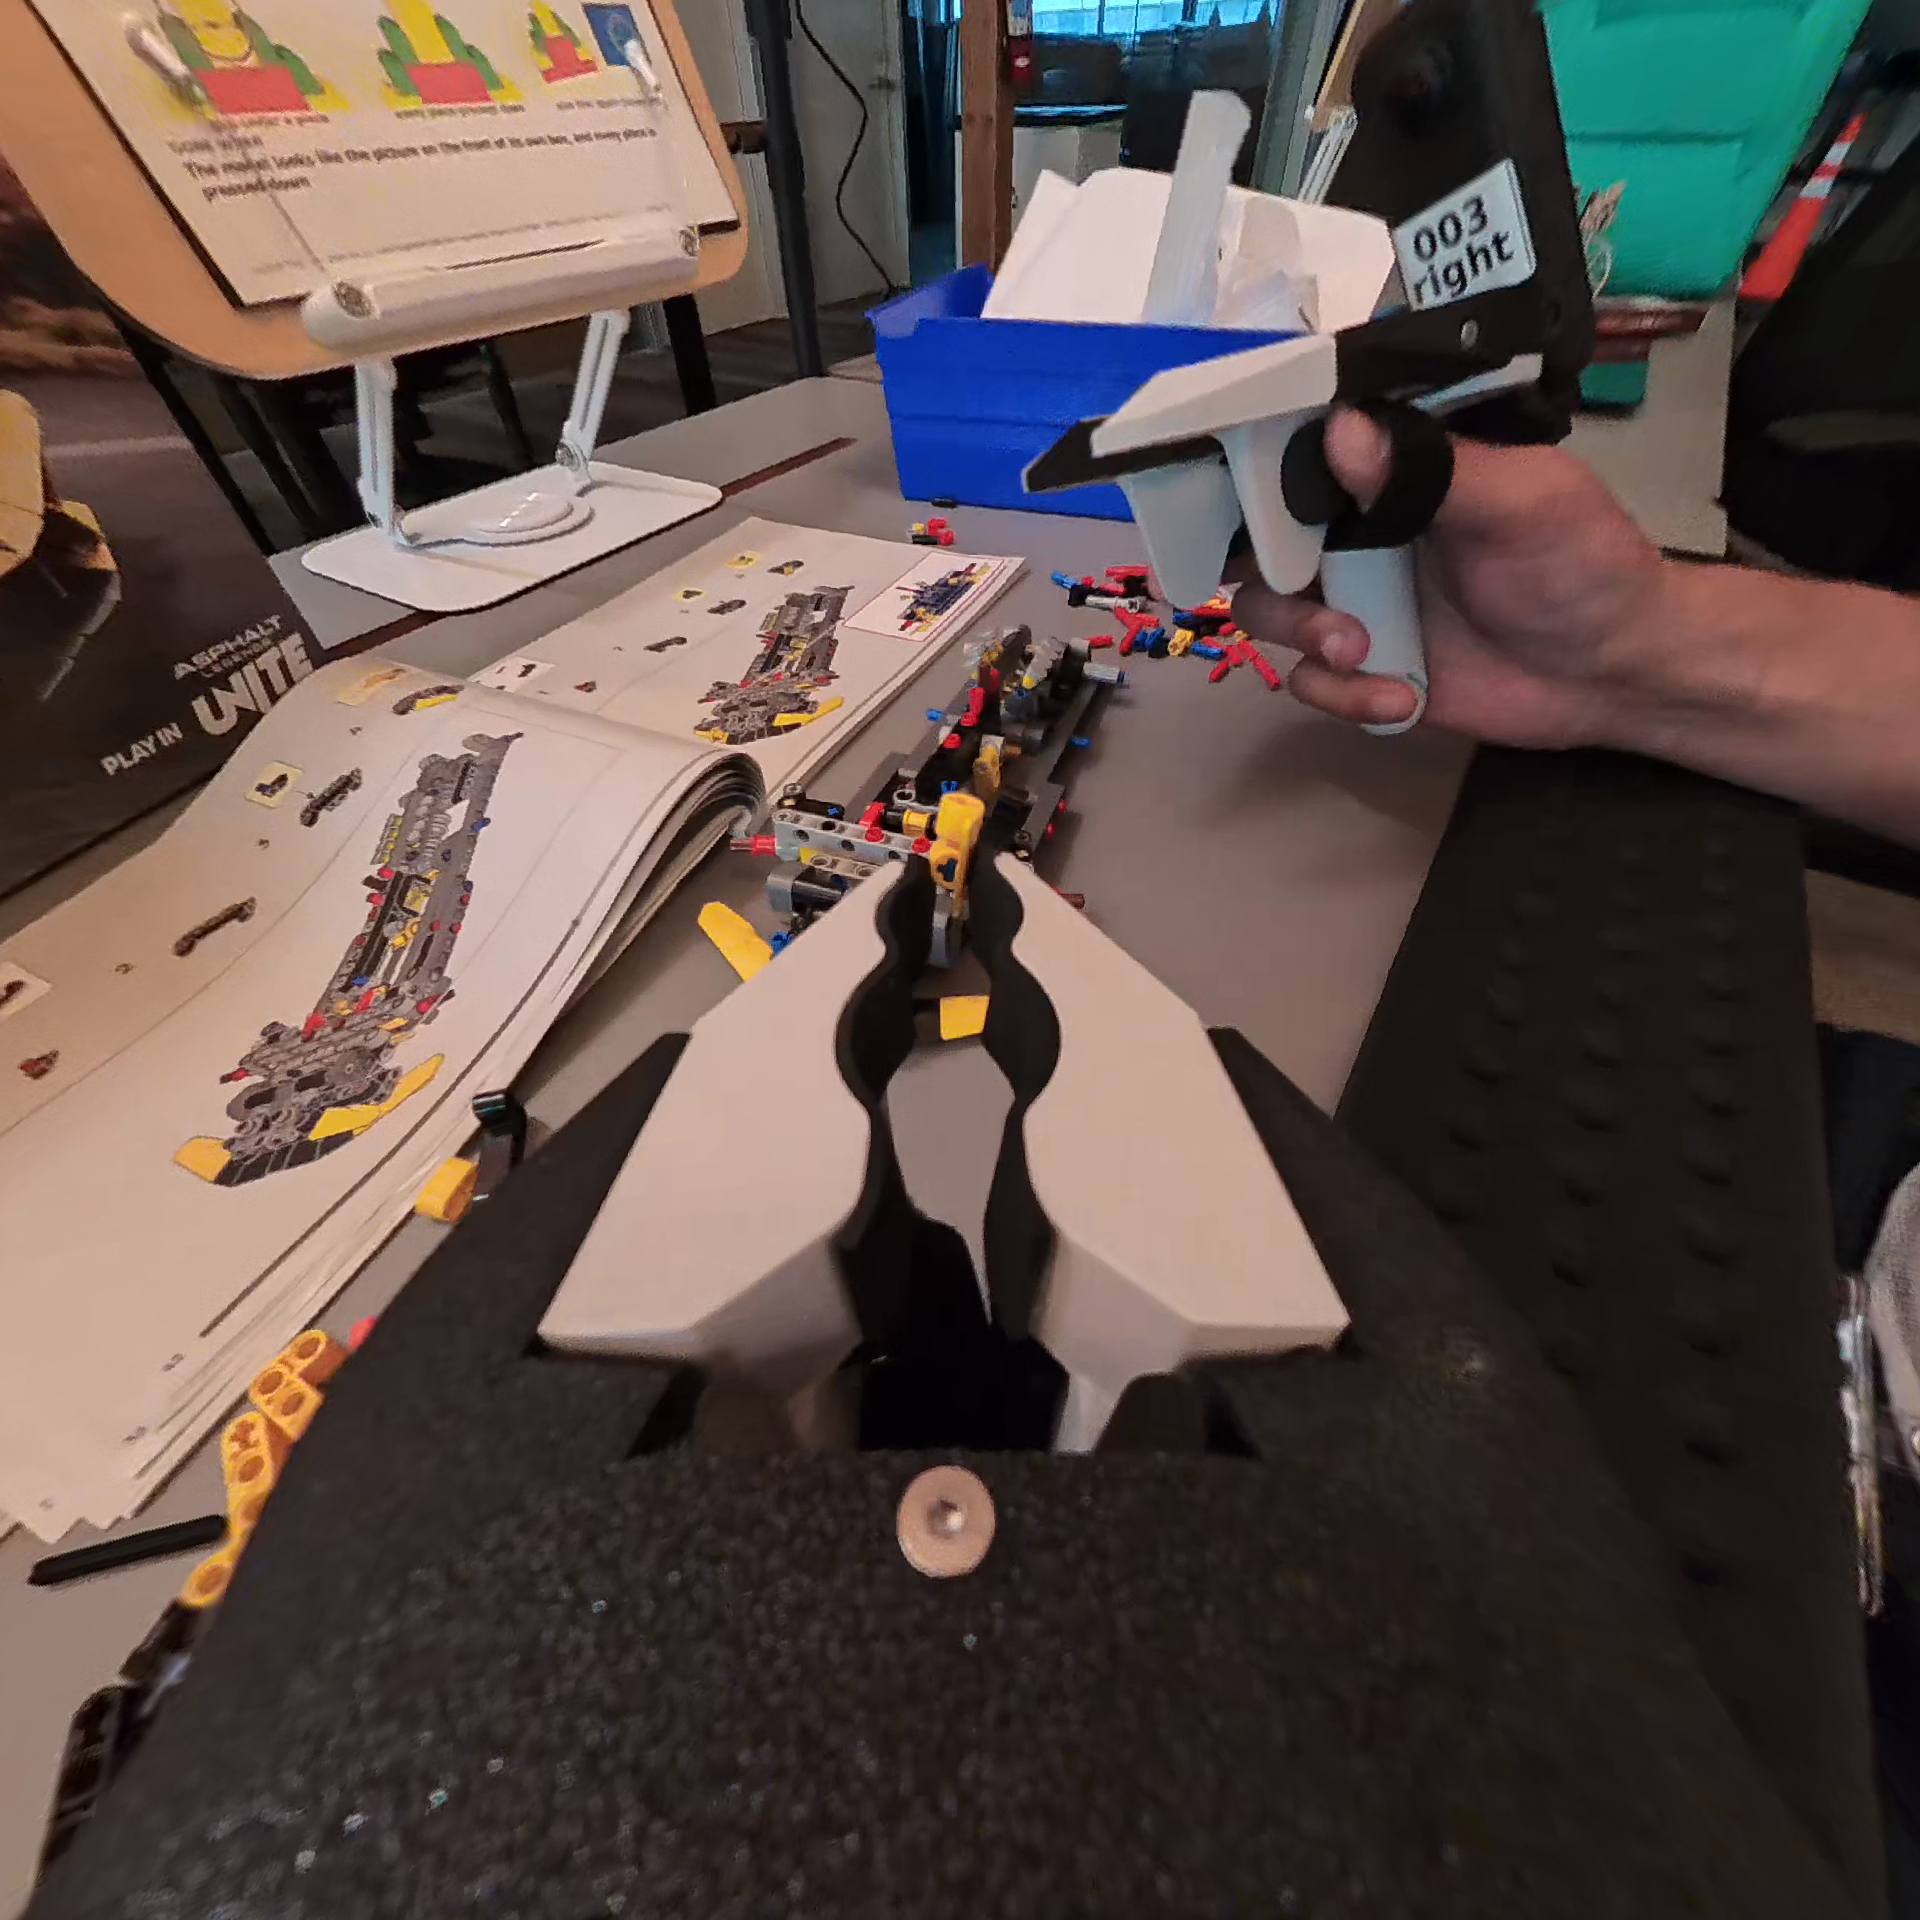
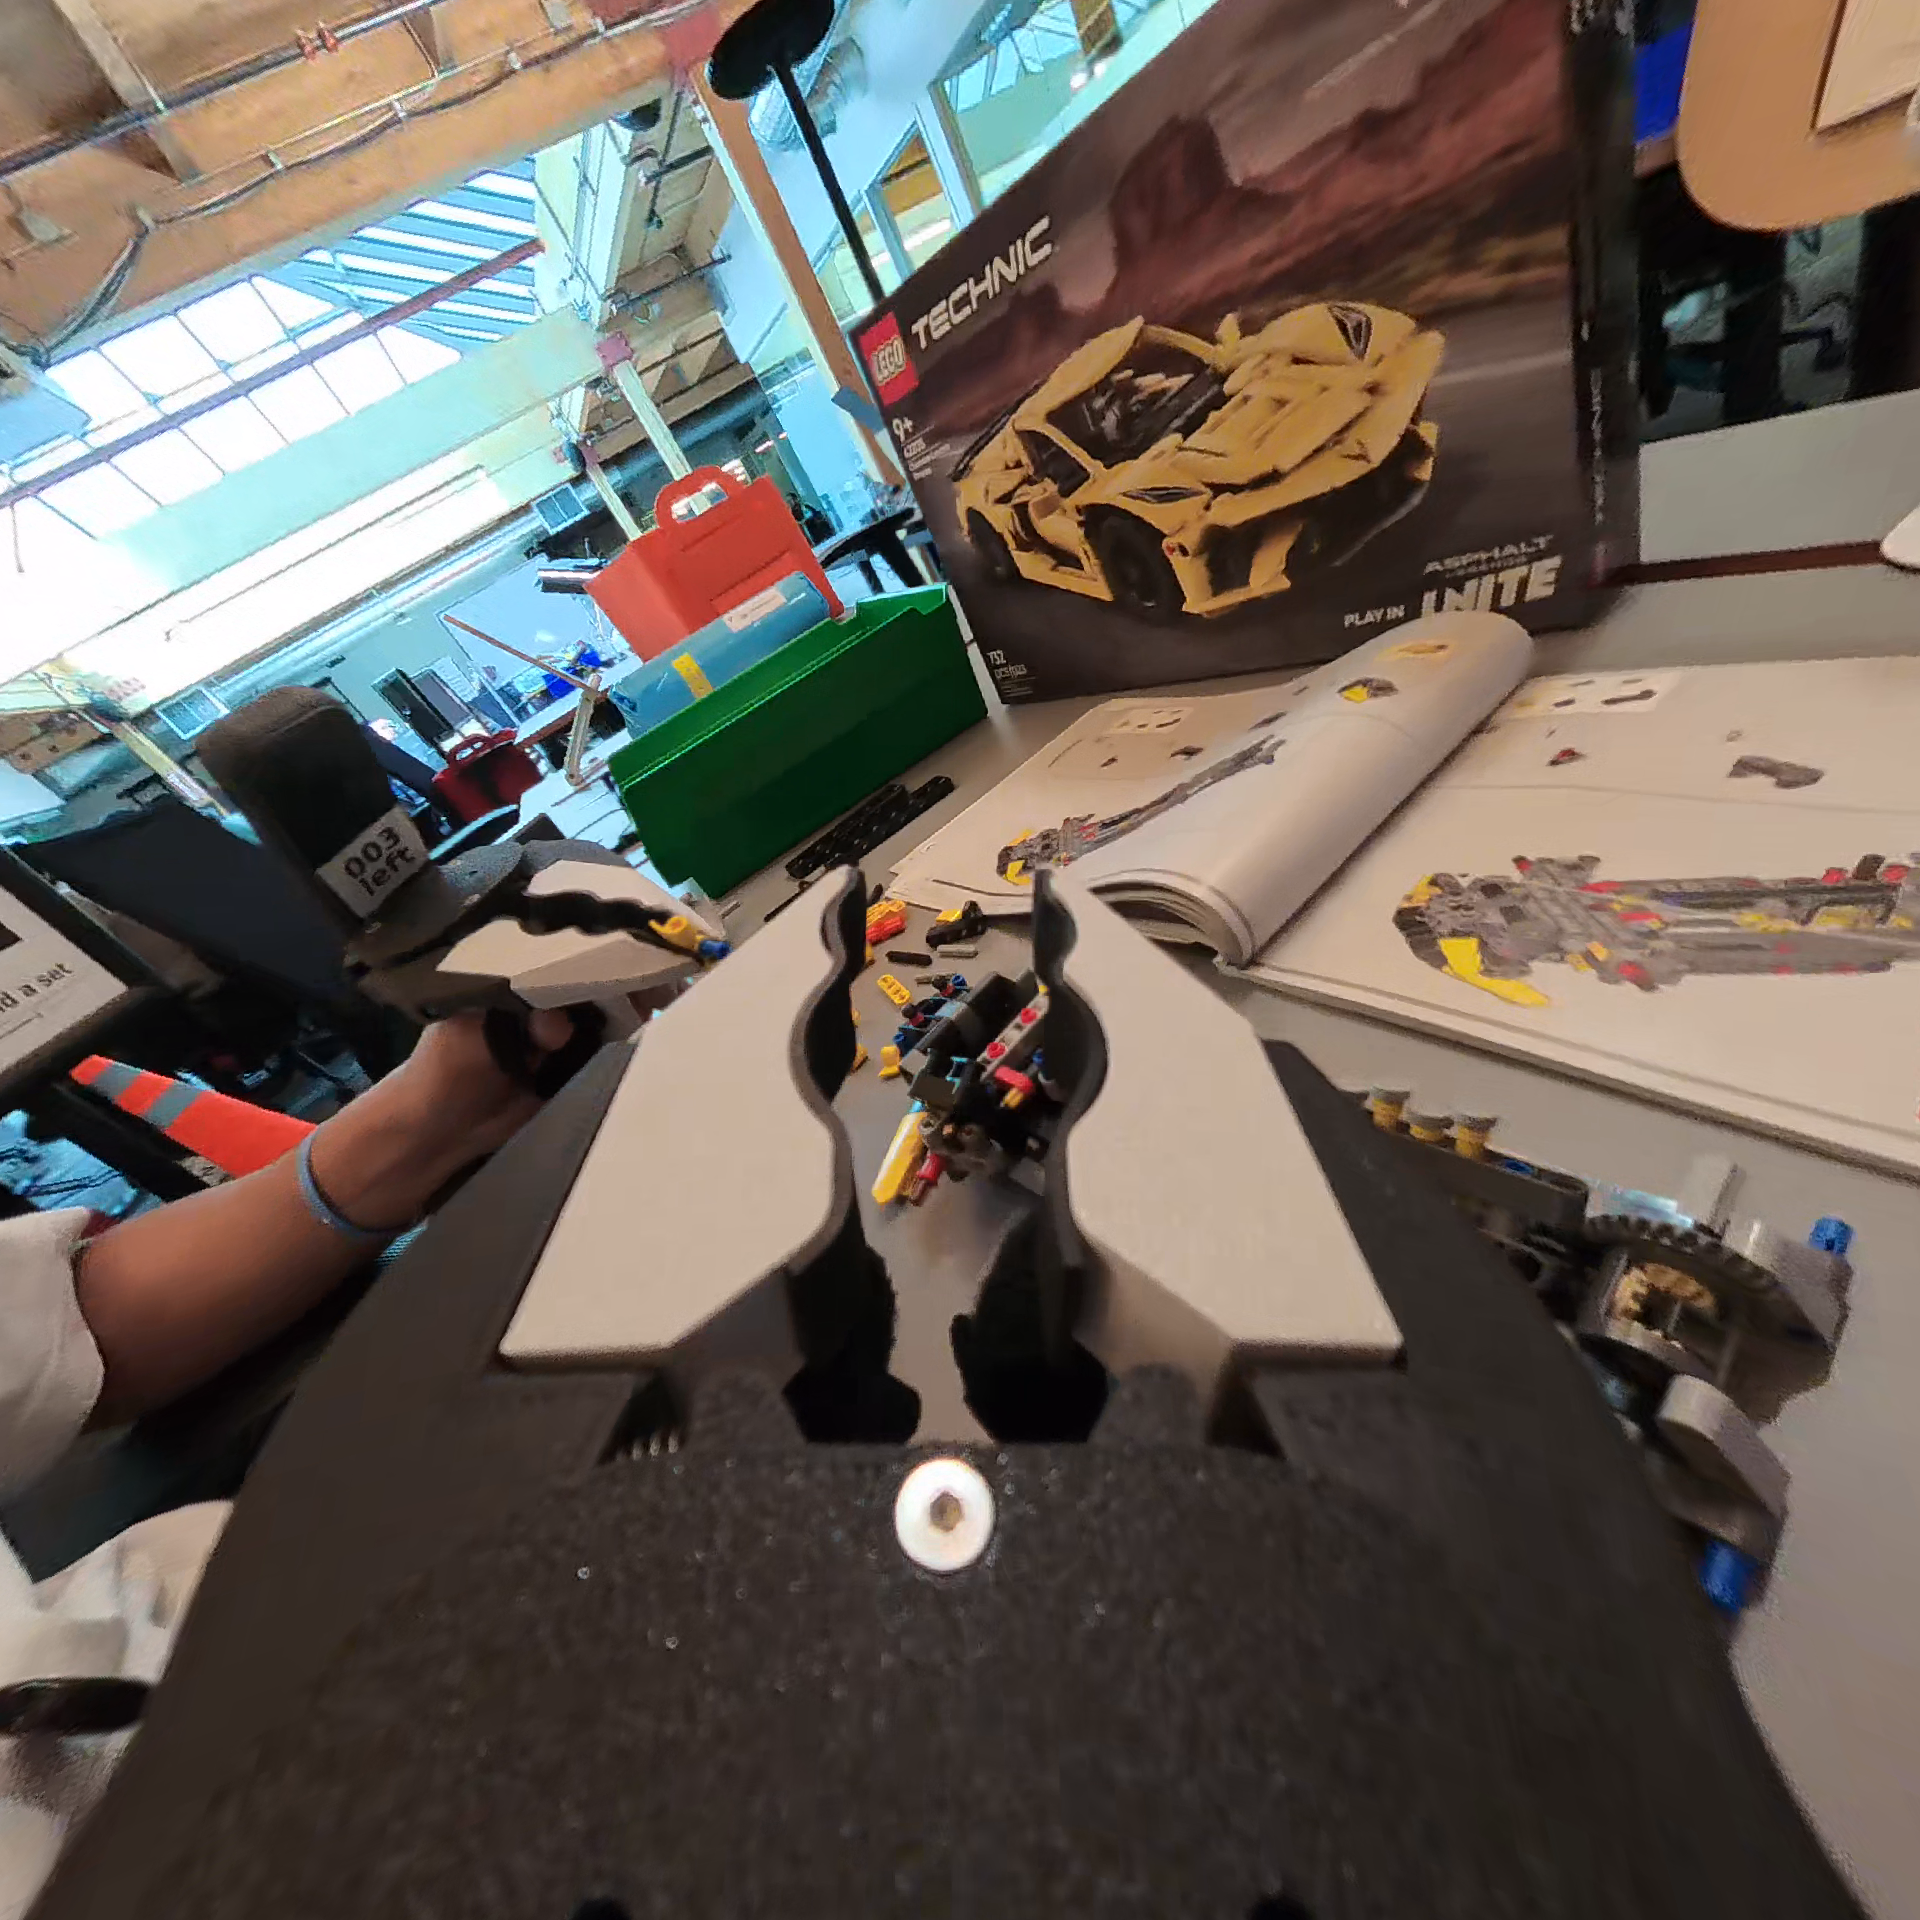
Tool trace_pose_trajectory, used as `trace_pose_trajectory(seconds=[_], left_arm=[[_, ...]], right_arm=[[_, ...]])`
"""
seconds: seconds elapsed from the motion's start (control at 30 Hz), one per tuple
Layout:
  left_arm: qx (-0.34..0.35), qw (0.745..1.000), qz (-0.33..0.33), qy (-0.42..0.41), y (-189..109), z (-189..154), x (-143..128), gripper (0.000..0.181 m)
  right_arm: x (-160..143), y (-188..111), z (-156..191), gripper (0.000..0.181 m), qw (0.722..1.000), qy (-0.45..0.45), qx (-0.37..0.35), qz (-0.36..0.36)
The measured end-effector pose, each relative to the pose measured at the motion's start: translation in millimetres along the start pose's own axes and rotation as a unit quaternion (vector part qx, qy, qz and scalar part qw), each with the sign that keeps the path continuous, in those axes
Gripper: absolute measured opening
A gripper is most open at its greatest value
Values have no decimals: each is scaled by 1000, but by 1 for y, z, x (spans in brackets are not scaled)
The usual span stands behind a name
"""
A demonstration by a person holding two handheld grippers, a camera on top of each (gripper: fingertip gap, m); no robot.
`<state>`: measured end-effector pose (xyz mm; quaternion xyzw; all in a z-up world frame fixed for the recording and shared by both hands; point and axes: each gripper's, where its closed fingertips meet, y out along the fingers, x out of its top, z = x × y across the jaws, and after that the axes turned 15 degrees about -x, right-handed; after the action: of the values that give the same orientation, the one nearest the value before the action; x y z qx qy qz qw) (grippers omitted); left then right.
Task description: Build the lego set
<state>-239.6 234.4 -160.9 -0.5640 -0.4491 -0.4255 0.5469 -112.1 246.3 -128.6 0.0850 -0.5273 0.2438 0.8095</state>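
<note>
My left gripper (image 1: 956, 875) is shut on a small yellow and grey Lego piece (image 1: 954, 831) and holds it just in front of the near end of the long black and grey chassis (image 1: 1003, 727) on the grey table. In the right wrist view the left gripper (image 2: 686, 930) is at the left with the piece at its tip. My right gripper (image 2: 945, 888) is open and empty above the chassis (image 2: 982, 1081). Its geared end (image 2: 1662, 1299) shows right of my right finger. In the left wrist view the right gripper (image 1: 1060, 468) hovers over a pile of loose pins (image 1: 1174, 623).
The open instruction booklet (image 1: 416, 935) (image 2: 1558, 831) lies beside the chassis, with the set box (image 2: 1247, 416) behind it. There is a blue bin (image 1: 997, 416), a green bin (image 2: 800, 748), a white document stand (image 1: 499, 520) and a black mat (image 1: 1590, 1039). Yellow beams (image 1: 270, 1423) lie near the front edge. The tips of one gripper are about 15 centimeters away from the tips of the other.
</note>
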Motion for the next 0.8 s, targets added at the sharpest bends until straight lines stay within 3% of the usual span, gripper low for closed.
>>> trace_pose_trajectory(seconds=[0.13, 0.27, 0.37, 0.47, 0.67, 0.8], left_arm=[[-19, 999, -3, -32, 1, 1, -3, 5], [-14, 1000, 21, -18, 7, 0, -9, 5], [-13, 999, 33, 4, 9, -4, -11, 5], [-21, 999, 32, 14, 9, -8, -10, 5], [-20, 999, 43, 22, 12, -9, -13, 5], [-17, 998, 44, 29, 12, -9, -13, 5]], right_arm=[[-13, 7, 7, 35, 999, -6, 16, 37], [-61, 20, 23, 35, 976, -166, -7, 139], [-82, 26, 8, 35, 939, -288, -76, 174], [-91, 32, 12, 33, 928, -321, -60, 182], [-99, 40, 13, 9, 926, -314, -34, 208], [-89, 29, 27, 7, 916, -368, -24, 158]])
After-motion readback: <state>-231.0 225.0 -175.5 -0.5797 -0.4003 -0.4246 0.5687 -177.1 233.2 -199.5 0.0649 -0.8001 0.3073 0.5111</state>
